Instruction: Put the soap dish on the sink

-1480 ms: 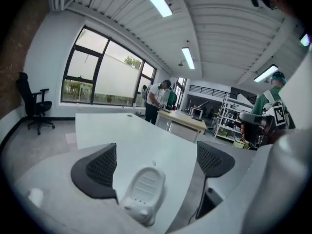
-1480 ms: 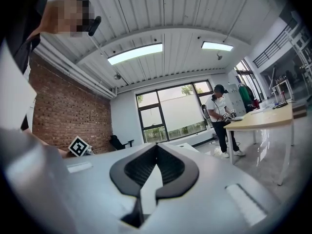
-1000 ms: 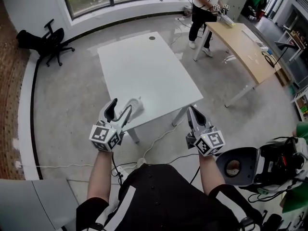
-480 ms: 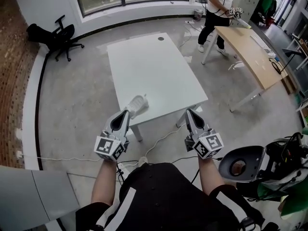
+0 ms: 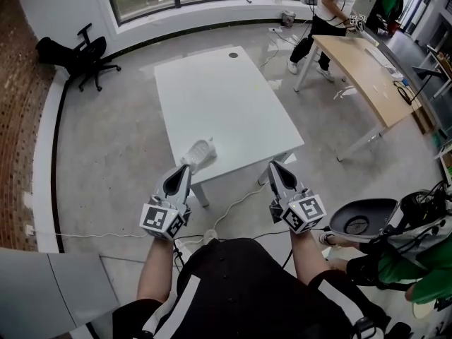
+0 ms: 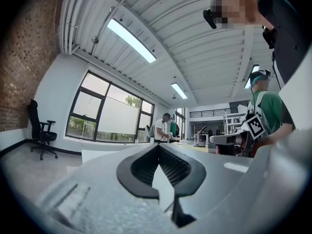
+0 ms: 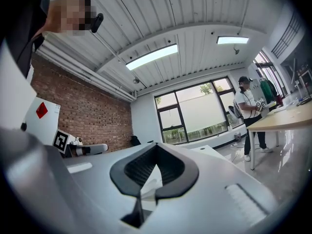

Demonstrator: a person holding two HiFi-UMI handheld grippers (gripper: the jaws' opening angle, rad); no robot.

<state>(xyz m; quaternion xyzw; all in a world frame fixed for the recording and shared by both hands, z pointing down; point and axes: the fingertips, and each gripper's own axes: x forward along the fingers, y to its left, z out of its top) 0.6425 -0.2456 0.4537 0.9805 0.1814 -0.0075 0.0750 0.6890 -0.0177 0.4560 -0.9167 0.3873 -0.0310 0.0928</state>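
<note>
The white soap dish [image 5: 200, 153] lies on the near left corner of the white table [image 5: 219, 97] in the head view. My left gripper [image 5: 186, 169] is level and just short of that corner, pointing at the dish and apart from it. Its jaws are shut with nothing in them, and in the left gripper view the left gripper [image 6: 158, 146] has its tips touching. My right gripper [image 5: 272, 166] hovers off the table's near right corner, also shut and empty. In the right gripper view the right gripper [image 7: 156, 145] has its tips together.
A black office chair [image 5: 81, 51] stands at the back left by the brick wall. A person [image 5: 330, 9] works at a wooden desk [image 5: 367, 69] at the back right. Another person in green [image 5: 417, 260] crouches close on my right. Cables [image 5: 233, 202] run over the floor under the table.
My left gripper's jaws, open beside the dish a second ago, have shut empty and drawn back slightly. The dish stays on the table corner. The person in green has come further into view.
</note>
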